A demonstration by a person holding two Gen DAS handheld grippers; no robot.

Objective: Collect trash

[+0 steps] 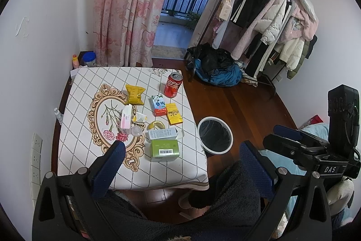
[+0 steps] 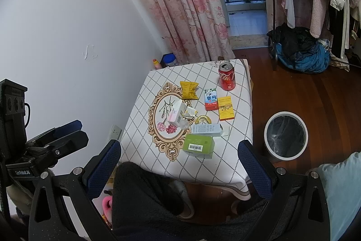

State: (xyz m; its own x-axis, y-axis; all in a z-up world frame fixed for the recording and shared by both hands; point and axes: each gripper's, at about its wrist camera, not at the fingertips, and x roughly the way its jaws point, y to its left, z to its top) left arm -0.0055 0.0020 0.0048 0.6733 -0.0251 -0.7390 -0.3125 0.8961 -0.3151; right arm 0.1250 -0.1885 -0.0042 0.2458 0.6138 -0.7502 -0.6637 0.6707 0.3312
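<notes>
Both grippers, left and right, hover above table, fingers apart, nothing held (can, boxes, wrappers on cloth); bin beside table

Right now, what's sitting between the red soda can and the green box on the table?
In the right wrist view, going from the red soda can toward the green box: the milk carton, then the banana peel and the pale blue box.

Trash on table, bin w/ liner beside, right hand-held gripper open
</notes>
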